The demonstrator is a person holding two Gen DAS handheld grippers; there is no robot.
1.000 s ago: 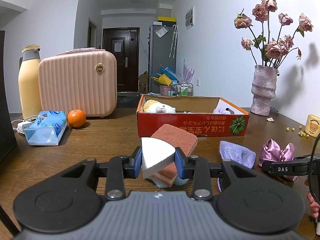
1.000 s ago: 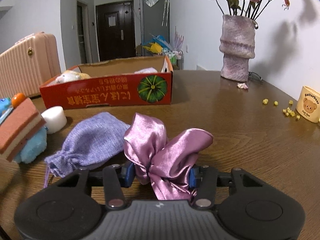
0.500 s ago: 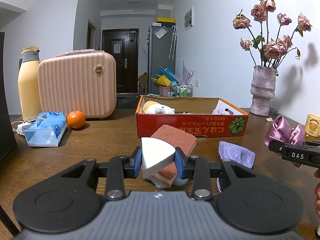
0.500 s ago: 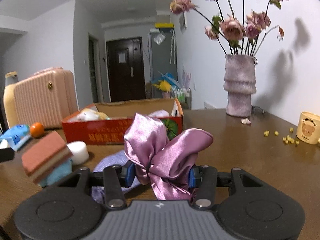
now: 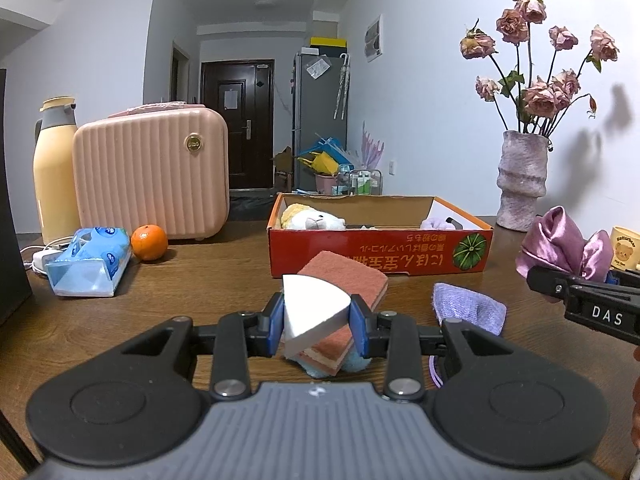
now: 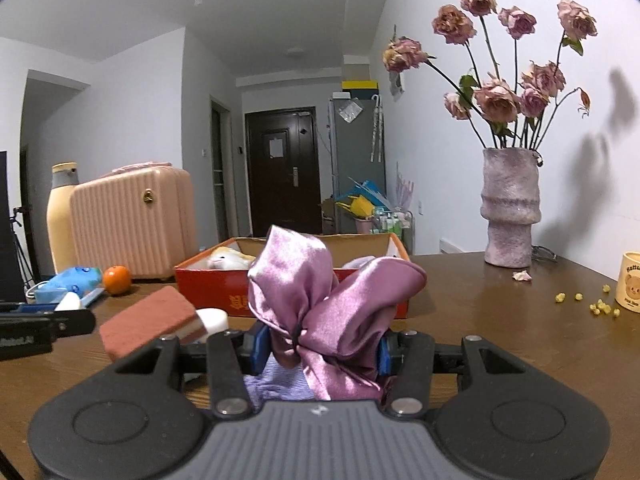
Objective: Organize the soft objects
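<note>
Clamped between the blue pads of the left gripper (image 5: 317, 322), low at centre frame in the left wrist view, is a white wedge-shaped sponge (image 5: 312, 314). Just behind it a terracotta-topped scouring sponge (image 5: 346, 280) sits tilted on a pale blue soft object (image 5: 352, 364), of which little can be seen. To the lower right of these a lavender drawstring pouch (image 5: 468, 307) lies flat on the brown wooden table (image 5: 200, 292).

At the right edge of that view, the right gripper (image 6: 319, 350) holds a shiny purple satin bow (image 6: 320, 312), squeezed between its pads and raised above the tabletop; in the right wrist view the bow fills the centre of the frame, with the pouch partly visible beneath it.

Farther back at centre stands a red cardboard box (image 5: 380, 246), its top open, with a cream plush toy (image 5: 308, 220) at its left end and a pale lilac item at its right end. In the left part of the frame are an orange (image 5: 149, 242), a blue tissue pack (image 5: 88, 266), a pink ribbed case (image 5: 152, 172) and a cream thermos jug (image 5: 54, 168). At upper right a mauve vase (image 5: 522, 182) holds dried roses, and a cream bear mug (image 5: 626, 248) sits at the right edge.
</note>
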